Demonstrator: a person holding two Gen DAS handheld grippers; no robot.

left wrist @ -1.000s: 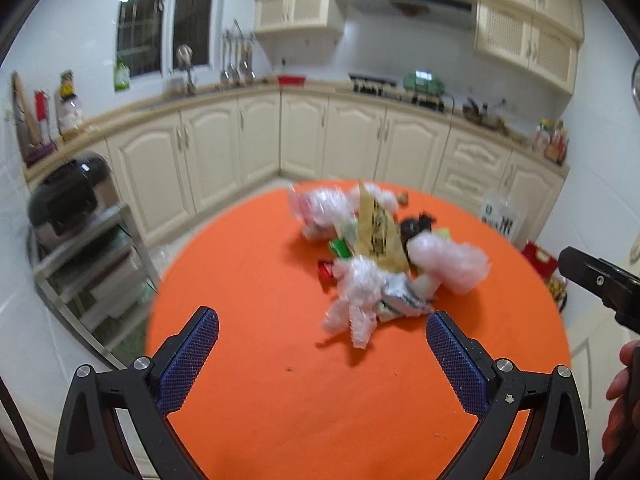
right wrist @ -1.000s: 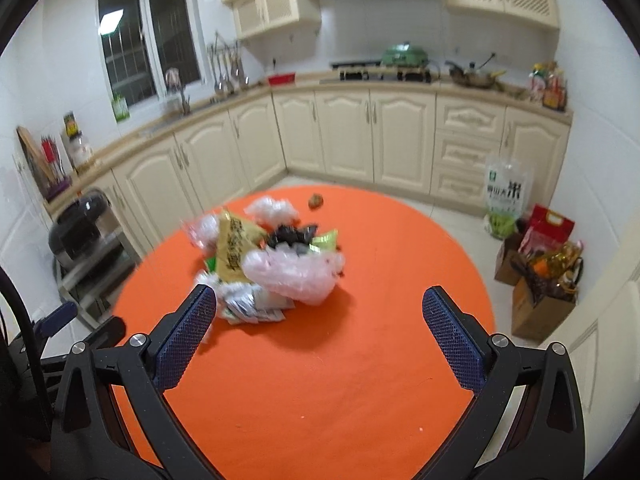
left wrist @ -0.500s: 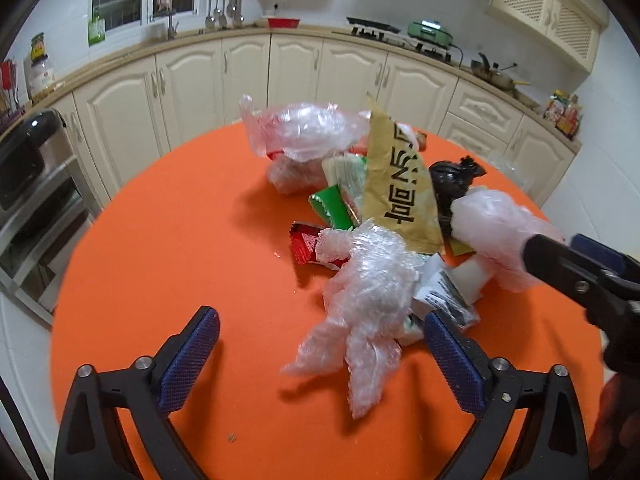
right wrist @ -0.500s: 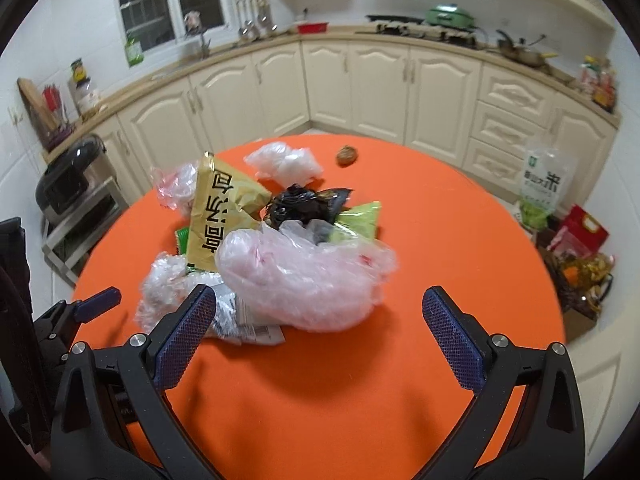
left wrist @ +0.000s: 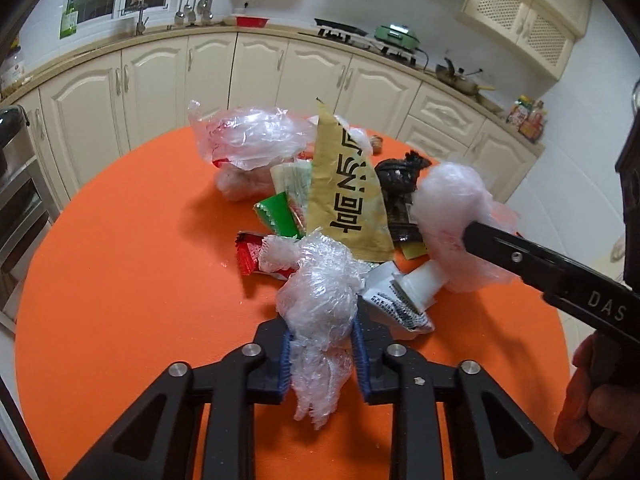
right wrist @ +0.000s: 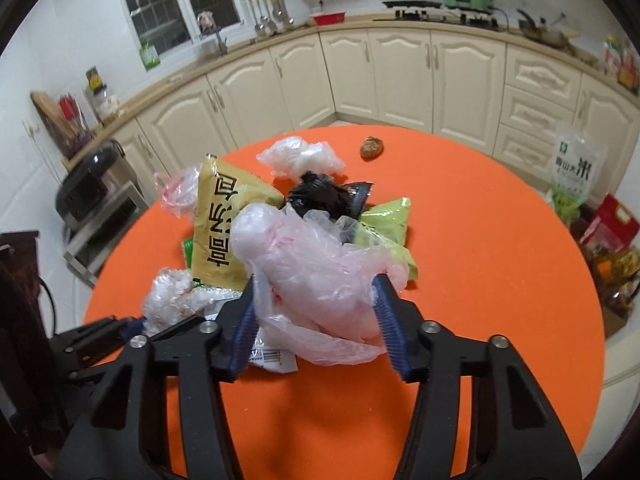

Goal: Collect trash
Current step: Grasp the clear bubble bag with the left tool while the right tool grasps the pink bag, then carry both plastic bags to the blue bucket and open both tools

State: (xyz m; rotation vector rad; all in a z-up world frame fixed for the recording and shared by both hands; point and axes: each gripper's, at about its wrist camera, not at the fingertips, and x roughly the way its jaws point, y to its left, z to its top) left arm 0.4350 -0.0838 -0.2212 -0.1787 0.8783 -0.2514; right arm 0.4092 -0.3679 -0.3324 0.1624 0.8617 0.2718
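A heap of trash lies on the round orange table (left wrist: 120,300): a yellow snack packet (left wrist: 346,196), a black bag (left wrist: 400,184), green and red wrappers, clear bags. My left gripper (left wrist: 322,350) is shut on a crumpled clear plastic bag (left wrist: 320,300) at the heap's near edge. My right gripper (right wrist: 316,316) is shut on a pinkish plastic bag (right wrist: 316,276), which also shows in the left wrist view (left wrist: 452,216). The yellow packet (right wrist: 224,224) and black bag (right wrist: 320,196) lie just behind it.
A small brown lump (right wrist: 372,147) and another clear bag (right wrist: 300,158) lie at the table's far side. Cream kitchen cabinets (right wrist: 400,72) ring the room. A metal rack with a cooker (right wrist: 88,196) stands left; bags of goods (right wrist: 608,232) sit on the floor right.
Both grippers moved forward into the heap and closed. The left one took hold of the clear crumpled bag, the right one the pinkish bag.
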